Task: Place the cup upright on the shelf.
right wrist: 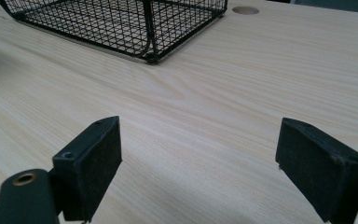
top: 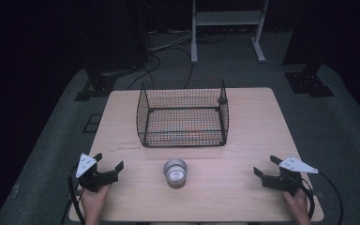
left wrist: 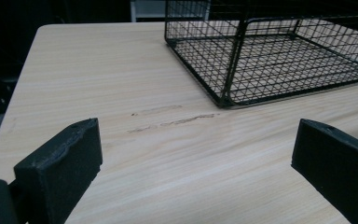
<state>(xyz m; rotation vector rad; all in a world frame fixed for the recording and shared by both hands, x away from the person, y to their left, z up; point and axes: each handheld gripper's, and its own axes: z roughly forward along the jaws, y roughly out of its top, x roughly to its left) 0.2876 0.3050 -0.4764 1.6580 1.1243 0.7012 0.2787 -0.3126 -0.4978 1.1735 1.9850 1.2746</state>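
— Where, then, is the metal cup (top: 175,173) placed?

— Low in the middle of the high view, upright on the table (top: 253,122), just below the wire basket (top: 183,114) and apart from it. Its axis is vertical, so no long side is offered.

— And how are the claws set?

— Both are held wide with nothing between the jaws. The left gripper (top: 108,164) is seen at lower left, the right gripper (top: 265,166) at lower right, each pointed up the frame towards the basket.

— Which one is nearer?

— The left is judged slightly nearer, though the cup lies almost midway. From the left claw it lies to the right; an inward swing is called for.
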